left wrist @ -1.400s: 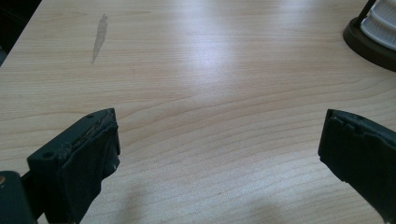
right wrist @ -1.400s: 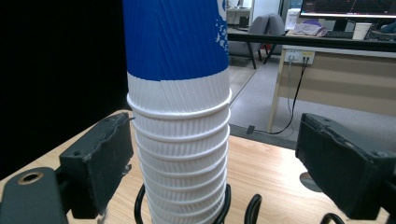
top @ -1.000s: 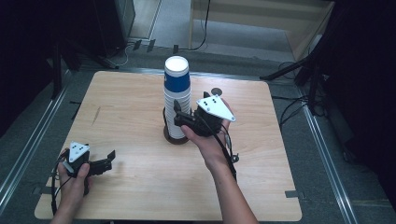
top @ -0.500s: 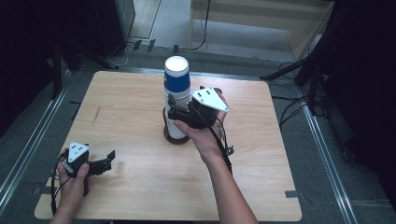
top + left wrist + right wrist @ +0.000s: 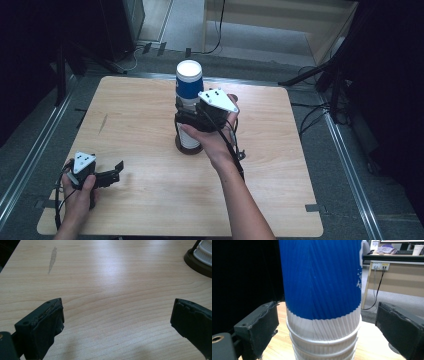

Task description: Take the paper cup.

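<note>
A tall stack of ribbed paper cups [image 5: 189,87], blue above and white below, stands upside down on a dark round base [image 5: 183,148] at the middle of the wooden table [image 5: 280,165]. My right gripper [image 5: 191,118] is at mid-height of the stack, open, with one jaw on each side. In the right gripper view the blue cup [image 5: 319,277] stands between the jaws of the right gripper [image 5: 325,317], with gaps on both sides. My left gripper [image 5: 114,173] rests open near the front left edge. Between the jaws of the left gripper [image 5: 117,312] there is only bare wood.
The dark base [image 5: 197,262] and a white ribbed cup edge [image 5: 206,247] show at the top right of the left gripper view. A grey smear [image 5: 102,123] marks the table's left part. Metal rails [image 5: 30,155] run along both table sides, and cables [image 5: 310,112] lie on the floor.
My right gripper has moved left from beside the stack until its jaws straddle the cups. The left gripper has stayed where it was.
</note>
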A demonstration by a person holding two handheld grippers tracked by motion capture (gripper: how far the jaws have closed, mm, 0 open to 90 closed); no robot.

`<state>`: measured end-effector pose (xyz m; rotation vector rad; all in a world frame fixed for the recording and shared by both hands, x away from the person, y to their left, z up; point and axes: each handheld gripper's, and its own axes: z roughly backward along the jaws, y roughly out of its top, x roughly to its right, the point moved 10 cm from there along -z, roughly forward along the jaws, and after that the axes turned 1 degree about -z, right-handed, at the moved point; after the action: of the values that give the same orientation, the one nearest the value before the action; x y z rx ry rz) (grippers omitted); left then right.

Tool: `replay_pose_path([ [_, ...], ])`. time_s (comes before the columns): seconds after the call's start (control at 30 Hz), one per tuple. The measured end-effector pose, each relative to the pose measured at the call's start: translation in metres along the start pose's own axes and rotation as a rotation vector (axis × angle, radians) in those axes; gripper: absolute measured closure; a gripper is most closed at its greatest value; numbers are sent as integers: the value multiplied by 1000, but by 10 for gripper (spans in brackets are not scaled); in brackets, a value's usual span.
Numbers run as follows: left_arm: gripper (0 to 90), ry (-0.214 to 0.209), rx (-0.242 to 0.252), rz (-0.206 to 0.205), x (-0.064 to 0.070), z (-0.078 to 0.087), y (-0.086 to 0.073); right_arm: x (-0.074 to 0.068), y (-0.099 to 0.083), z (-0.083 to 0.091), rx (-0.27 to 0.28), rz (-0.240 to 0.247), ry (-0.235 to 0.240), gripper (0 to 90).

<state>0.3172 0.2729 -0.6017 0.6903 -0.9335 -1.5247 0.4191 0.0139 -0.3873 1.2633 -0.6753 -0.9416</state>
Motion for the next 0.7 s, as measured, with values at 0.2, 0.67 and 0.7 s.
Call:
replay_pose_path([
  [0.2, 0, -3, -5, -2, 0, 0, 0, 0, 1, -7, -2, -13, -2, 51],
  [0.67, 0, -4, -6, -4, 0, -1, 0, 0, 1, -20, -2, -22, -8, 97],
  [0.7, 0, -6, -5, -5, 1, 0, 0, 0, 0, -23, -1, -16, -9, 115],
])
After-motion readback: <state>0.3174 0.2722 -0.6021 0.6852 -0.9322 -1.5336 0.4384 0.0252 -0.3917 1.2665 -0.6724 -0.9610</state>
